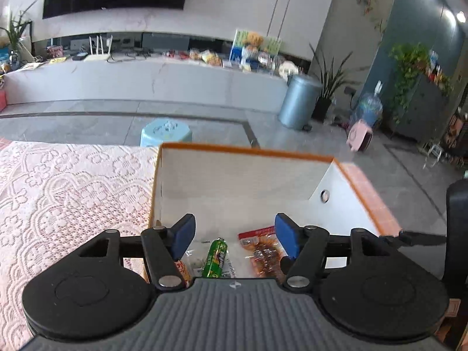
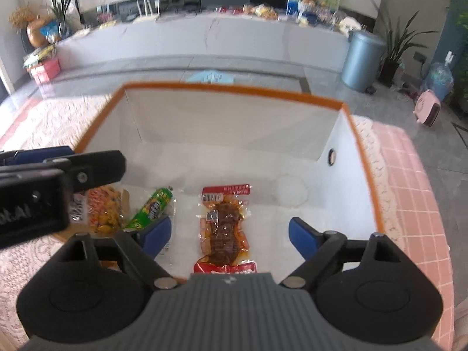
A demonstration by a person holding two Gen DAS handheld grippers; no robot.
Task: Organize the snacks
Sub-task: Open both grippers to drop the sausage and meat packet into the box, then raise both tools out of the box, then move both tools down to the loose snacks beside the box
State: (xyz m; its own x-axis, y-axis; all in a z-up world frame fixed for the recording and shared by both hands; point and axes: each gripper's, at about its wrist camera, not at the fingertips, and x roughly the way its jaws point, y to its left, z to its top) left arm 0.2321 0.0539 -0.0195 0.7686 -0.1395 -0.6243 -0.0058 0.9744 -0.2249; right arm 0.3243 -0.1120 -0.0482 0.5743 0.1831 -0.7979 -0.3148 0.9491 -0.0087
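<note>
Left wrist view: left gripper (image 1: 234, 235) spread wide and empty above the orange-rimmed box (image 1: 248, 147), green sausage stick (image 1: 216, 259) and red meat packet (image 1: 261, 256) lying loose on its floor. Right wrist view: right gripper (image 2: 229, 234) likewise released, holding nothing, over the meat packet (image 2: 223, 229); probably light, soft and slick in that film, best pinched across the flat middle, not the crinkly sealed ends.

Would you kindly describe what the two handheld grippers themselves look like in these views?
Both look alike. The left gripper and the right gripper each have a ribbed grey body with a small white logo, two round black discs at the sides, black linkage arms with silver pivot pins, and blue finger pads. White lettering marks the left gripper's black side, seen from the right wrist view.
</note>
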